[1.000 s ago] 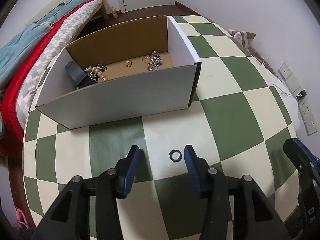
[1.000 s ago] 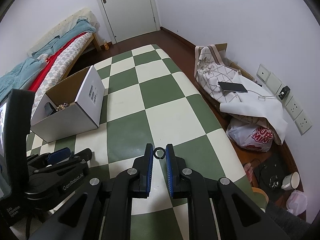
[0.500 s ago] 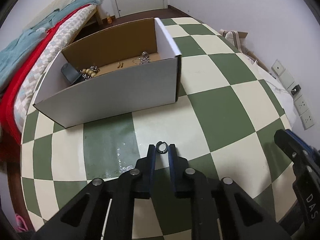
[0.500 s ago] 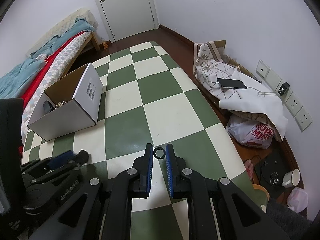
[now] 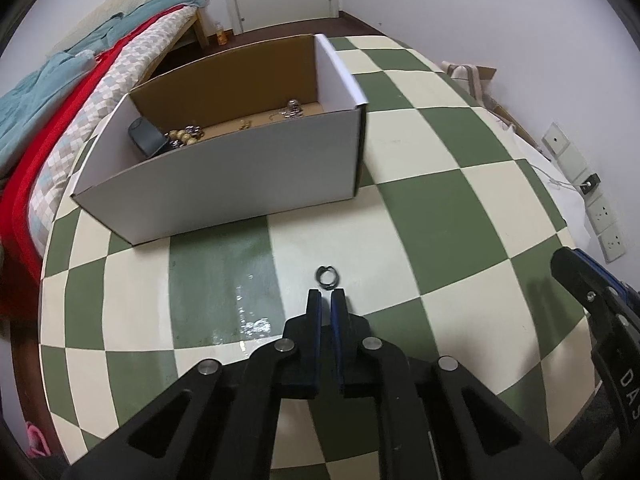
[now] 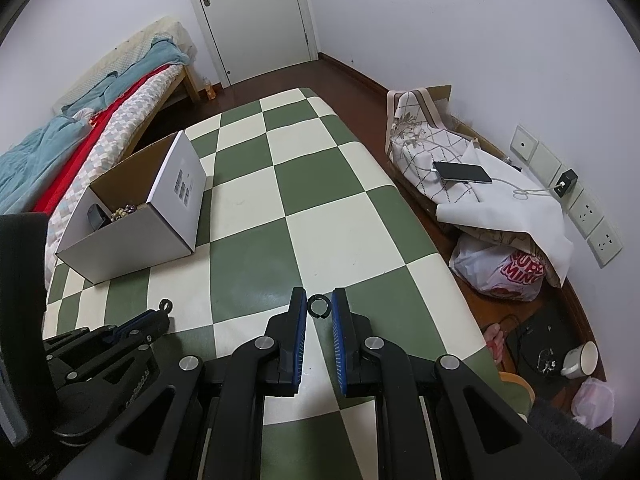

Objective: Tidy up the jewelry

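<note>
Left tongs (image 5: 325, 296): nearly closed, a thin gap between the blue pads, nothing between them; small dark ring (image 5: 327, 276) just beyond the tips on the checked worktop (image 5: 440, 208), contact with the tips not discernible. Right tongs (image 6: 319, 307): pinched on a second ring (image 6: 319, 306), an open-ended dark loop held at the tips above the worktop. Box (image 5: 224, 176): white outside, brown inside, open top, well beyond the left tongs; contents partly hidden by the near wall. Visible inside: dark case (image 5: 145, 141) at the left end, beads (image 5: 182, 136) beside it, silver chain (image 5: 292, 109) toward the right end, a small gold item between them too small to identify. Beyond the worktop: bed (image 6: 100, 120), door (image 6: 248, 12), phone (image 6: 462, 171) on cloth, charging cable partly hidden.
</note>
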The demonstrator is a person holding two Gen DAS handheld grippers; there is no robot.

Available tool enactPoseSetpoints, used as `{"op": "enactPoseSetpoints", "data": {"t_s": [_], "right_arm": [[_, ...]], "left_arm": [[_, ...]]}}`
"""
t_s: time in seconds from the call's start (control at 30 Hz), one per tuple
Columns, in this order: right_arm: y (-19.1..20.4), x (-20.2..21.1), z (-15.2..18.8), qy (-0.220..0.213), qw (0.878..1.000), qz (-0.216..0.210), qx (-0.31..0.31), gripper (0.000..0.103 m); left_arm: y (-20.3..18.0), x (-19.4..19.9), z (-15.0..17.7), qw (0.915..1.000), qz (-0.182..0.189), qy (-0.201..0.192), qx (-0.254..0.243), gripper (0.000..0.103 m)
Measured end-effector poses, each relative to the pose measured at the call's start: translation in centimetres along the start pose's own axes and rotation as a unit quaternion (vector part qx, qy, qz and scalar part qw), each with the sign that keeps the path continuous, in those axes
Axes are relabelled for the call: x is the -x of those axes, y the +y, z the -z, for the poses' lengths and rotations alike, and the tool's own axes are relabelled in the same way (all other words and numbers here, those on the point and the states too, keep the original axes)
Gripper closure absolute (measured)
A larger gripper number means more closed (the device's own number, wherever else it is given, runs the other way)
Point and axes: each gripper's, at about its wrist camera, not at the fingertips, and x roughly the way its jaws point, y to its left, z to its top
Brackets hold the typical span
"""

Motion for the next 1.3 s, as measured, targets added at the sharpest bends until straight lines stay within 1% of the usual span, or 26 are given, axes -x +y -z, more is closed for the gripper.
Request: {"op": "enactPoseSetpoints", "data": {"t_s": [0.07,0.13,0.17,0.23,0.3,0.5,0.57,0.6,0.63,0.67,0.7,0.77,0.97,1.07,1.13,1.17,1.23,1.3], "right_arm": [[0.0,0.0,0.0,0.0,1.0,0.0,-0.001,0.09],[0.0,0.0,-0.1,0.001,1.0,-0.001,-0.002,0.09],[0.0,0.0,-0.1,0.001,1.0,-0.001,-0.002,0.09],[0.0,0.0,-0.1,0.001,1.0,-0.001,-0.001,0.09],[0.0,0.0,-0.1,0.001,1.0,-0.001,-0.002,0.09],[-0.2,-0.3,-0.3,0.002,1.0,-0.001,-0.006,0.09],[-0.3,-0.3,-0.3,0.003,1.0,-0.002,-0.007,0.09],[-0.2,-0.3,-0.3,0.003,1.0,-0.002,-0.006,0.09],[-0.2,-0.4,-0.3,0.003,1.0,-0.001,-0.005,0.09],[-0.3,-0.4,-0.3,0.003,1.0,-0.001,-0.005,0.09],[-0.3,-0.4,-0.3,0.002,1.0,-0.001,-0.004,0.09],[-0.3,-0.4,-0.4,0.001,1.0,0.0,-0.004,0.09],[-0.2,0.2,-0.6,-0.005,1.0,0.0,-0.002,0.09],[0.0,0.4,-0.7,-0.006,1.0,-0.001,-0.001,0.09],[0.0,0.4,-0.7,-0.006,1.0,-0.001,-0.001,0.09],[0.0,0.4,-0.7,-0.006,1.0,-0.001,-0.001,0.09],[0.0,0.4,-0.7,-0.007,1.0,-0.001,-0.002,0.09],[-0.1,0.4,-0.7,-0.009,1.0,-0.001,-0.005,0.09]], "left_arm": [[0.3,0.1,0.1,1.0,-0.004,-0.003,0.007,0.09],[0.7,0.1,0.3,0.9999,-0.003,-0.006,0.011,0.079],[1.0,0.1,0.4,0.9998,-0.002,-0.009,0.015,0.076],[1.6,0.1,0.5,0.9996,0.001,-0.011,0.026,0.067],[1.9,0.0,0.5,0.9993,0.004,-0.012,0.034,0.064],[1.3,-0.4,-0.3,0.9995,-0.003,-0.019,0.026,0.064],[1.2,-0.5,-0.4,0.9995,-0.004,-0.02,0.022,0.064],[1.1,-0.5,-0.4,0.9995,-0.001,-0.021,0.021,0.072],[1.0,-0.4,-0.4,0.9995,0.003,-0.023,0.02,0.089],[0.8,-0.4,-0.4,0.9996,-0.001,-0.023,0.014,0.096],[0.5,-0.3,-0.4,0.9997,-0.006,-0.023,0.008,0.099],[0.4,-0.4,-0.4,0.9997,-0.006,-0.022,0.006,0.101],[0.7,-0.2,-0.4,0.9997,0.0,-0.021,0.012,0.102],[1.5,0.6,-0.3,0.999,0.018,-0.029,0.03,0.101],[2.8,1.2,0.0,0.9971,0.039,-0.035,0.055,0.093],[3.3,1.2,0.0,0.9963,0.045,-0.034,0.065,0.087],[4.3,0.7,0.3,0.9942,0.056,-0.029,0.087,0.051],[4.7,-0.1,0.4,0.9937,0.057,-0.022,0.094,0.05]]}}
